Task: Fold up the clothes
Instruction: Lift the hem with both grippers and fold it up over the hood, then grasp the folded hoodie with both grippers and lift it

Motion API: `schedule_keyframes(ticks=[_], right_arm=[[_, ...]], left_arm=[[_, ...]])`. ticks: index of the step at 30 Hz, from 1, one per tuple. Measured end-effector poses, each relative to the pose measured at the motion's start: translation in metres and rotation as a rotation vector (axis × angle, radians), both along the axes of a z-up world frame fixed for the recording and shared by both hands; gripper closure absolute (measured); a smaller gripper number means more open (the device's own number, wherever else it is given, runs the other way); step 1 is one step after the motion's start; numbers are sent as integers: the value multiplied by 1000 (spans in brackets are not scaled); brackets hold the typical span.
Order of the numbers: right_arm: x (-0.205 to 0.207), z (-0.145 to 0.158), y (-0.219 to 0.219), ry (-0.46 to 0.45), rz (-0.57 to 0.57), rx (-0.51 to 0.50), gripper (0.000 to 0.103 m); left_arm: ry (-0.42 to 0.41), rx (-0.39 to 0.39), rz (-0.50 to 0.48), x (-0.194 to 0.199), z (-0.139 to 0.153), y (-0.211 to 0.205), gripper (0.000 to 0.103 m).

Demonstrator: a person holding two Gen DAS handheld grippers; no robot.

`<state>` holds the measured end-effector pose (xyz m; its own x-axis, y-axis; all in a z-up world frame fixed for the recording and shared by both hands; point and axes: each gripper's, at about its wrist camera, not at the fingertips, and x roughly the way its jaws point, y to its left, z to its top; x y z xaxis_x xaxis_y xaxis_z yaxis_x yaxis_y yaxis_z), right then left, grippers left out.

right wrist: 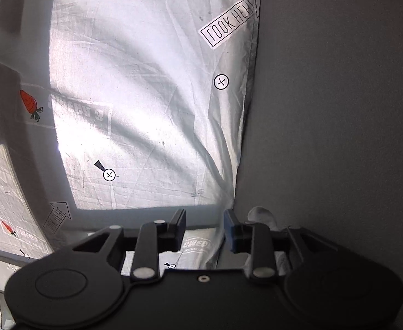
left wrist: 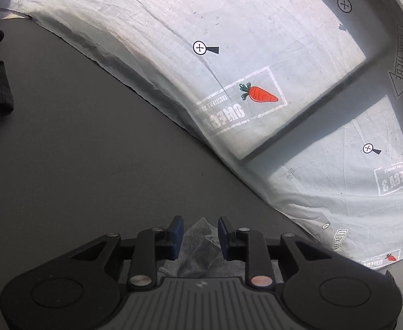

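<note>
Below, the left gripper [left wrist: 200, 227] stands with jaws parted over a grey garment [left wrist: 198, 247], whose peaked fold rises between the pads without being pinched, on the dark grey table [left wrist: 77, 151]. The right gripper [right wrist: 204, 221] is likewise spread and empty, hovering at the edge of the white printed sheet [right wrist: 152, 82].

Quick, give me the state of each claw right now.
Left claw: open, grey cloth loose between its fingers, not pinched.
Right claw: open, holding nothing; the printed white sheet lies beyond it.
</note>
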<state>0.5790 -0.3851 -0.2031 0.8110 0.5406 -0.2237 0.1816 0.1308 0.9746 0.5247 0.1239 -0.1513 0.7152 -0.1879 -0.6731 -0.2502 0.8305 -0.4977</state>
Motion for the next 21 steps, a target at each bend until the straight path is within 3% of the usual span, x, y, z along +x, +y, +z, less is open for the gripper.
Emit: schedule_keyframes(ticks=[4, 6, 7, 14, 17, 21], right_arm=[[-3, 23, 12, 18, 100, -199, 43], [-8, 31, 23, 26, 147, -324, 22], [-11, 34, 29, 31, 170, -391, 18], [-26, 40, 75, -11, 340, -851, 7], [-29, 34, 85, -6, 409, -937, 7], [-30, 22, 89, 19, 455, -963, 6]], left_arm=[[86, 281, -131, -11, -7, -40, 28], [104, 377, -185, -18, -11, -58, 26], [112, 395, -197, -21, -13, -63, 24], [151, 409, -218, -32, -27, -77, 15], [162, 400, -216, -31, -31, -76, 13], [177, 372, -216, -28, -39, -71, 8]])
